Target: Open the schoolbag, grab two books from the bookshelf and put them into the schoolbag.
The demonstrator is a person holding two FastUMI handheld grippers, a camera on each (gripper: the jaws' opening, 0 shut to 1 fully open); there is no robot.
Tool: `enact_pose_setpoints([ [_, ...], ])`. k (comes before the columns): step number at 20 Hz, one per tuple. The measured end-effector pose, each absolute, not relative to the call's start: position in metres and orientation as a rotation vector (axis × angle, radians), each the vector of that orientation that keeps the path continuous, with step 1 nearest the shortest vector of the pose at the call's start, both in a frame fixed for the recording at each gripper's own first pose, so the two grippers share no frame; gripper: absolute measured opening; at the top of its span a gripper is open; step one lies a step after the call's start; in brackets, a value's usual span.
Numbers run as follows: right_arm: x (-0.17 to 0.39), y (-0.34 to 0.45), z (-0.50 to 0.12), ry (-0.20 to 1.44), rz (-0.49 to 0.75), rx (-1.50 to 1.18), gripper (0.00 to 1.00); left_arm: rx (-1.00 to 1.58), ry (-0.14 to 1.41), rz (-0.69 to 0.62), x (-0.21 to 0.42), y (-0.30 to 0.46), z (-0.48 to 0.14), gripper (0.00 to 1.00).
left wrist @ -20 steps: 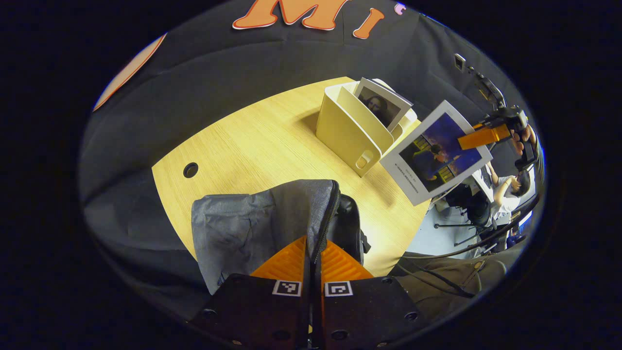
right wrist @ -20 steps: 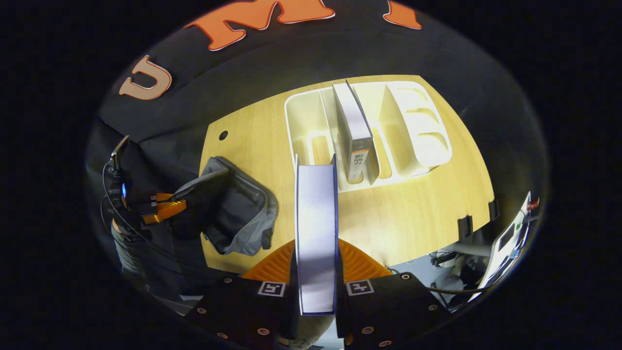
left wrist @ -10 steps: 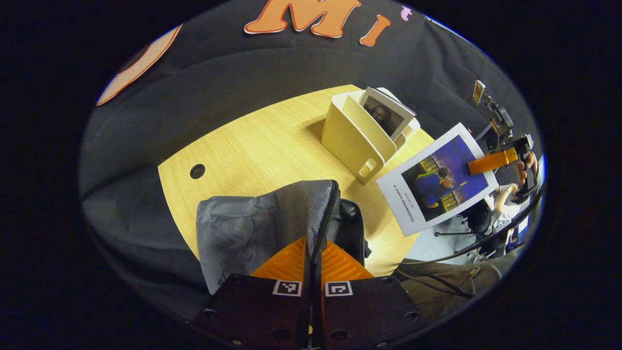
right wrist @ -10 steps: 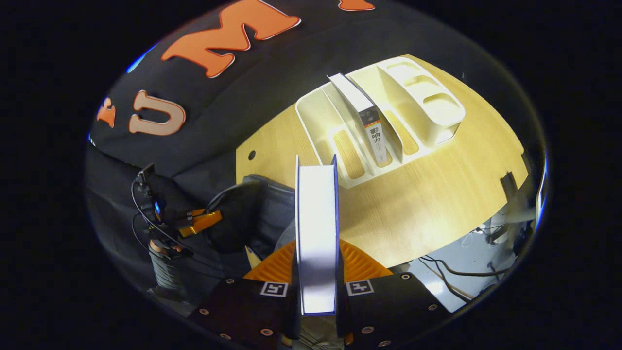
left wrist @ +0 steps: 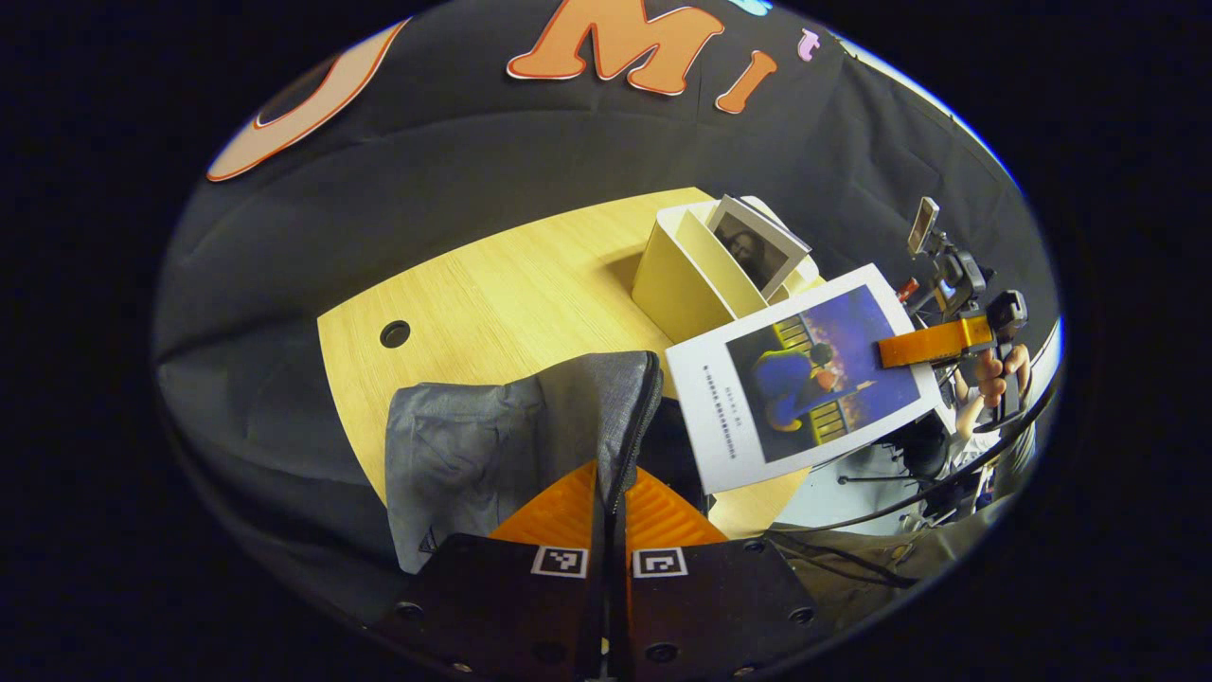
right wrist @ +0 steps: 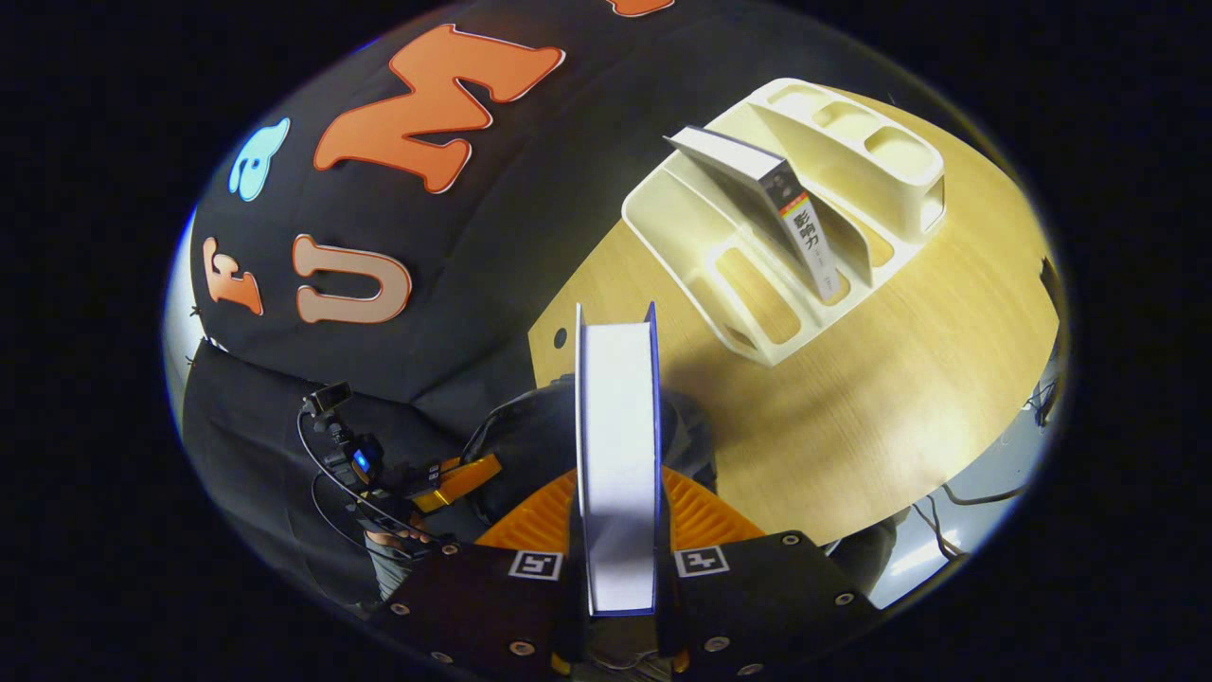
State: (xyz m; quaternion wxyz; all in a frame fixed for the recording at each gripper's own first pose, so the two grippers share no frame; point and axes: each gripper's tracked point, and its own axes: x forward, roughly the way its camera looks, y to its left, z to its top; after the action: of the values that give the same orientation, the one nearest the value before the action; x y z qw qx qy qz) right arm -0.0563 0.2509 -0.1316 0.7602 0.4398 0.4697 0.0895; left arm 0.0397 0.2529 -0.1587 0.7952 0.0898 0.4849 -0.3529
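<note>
So in the left gripper view, the left gripper is clenched on the zippered edge of the grey schoolbag, with the fabric pinched between both orange fingers and the flap held up off the light wood counter. The bag's dark opening can be made out just right of the zipper line.

The first book, the one with a blue and orange cover picture and a wide white border, is gripped by the right gripper at its far edge, and a hand is seen on that gripper's handle. The book is held in the air, tilted, over the counter's near edge just beside the bag's opening, overlapping the front of the cream bookshelf.

In the right gripper view the same book is seen edge-on, white pages between blue covers, clamped between the right gripper's orange fingers. Below and behind it the dark schoolbag sits at the counter's corner, with the left gripper at its left side.

The second book is left in the bookshelf, leaning against a divider in a middle slot, spine facing out. It's also visible in the left gripper view as the book with the dark portrait cover poking out of the shelf.
</note>
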Motion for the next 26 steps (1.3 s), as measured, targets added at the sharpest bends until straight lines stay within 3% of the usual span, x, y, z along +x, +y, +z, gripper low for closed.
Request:
enact_pose_setpoints([
  [26,-0.001,0.437,-0.264,1.041,0.238,1.22,0.3,-0.017,1.006,-0.693,0.027,0.248,-0.147,0.03],
])
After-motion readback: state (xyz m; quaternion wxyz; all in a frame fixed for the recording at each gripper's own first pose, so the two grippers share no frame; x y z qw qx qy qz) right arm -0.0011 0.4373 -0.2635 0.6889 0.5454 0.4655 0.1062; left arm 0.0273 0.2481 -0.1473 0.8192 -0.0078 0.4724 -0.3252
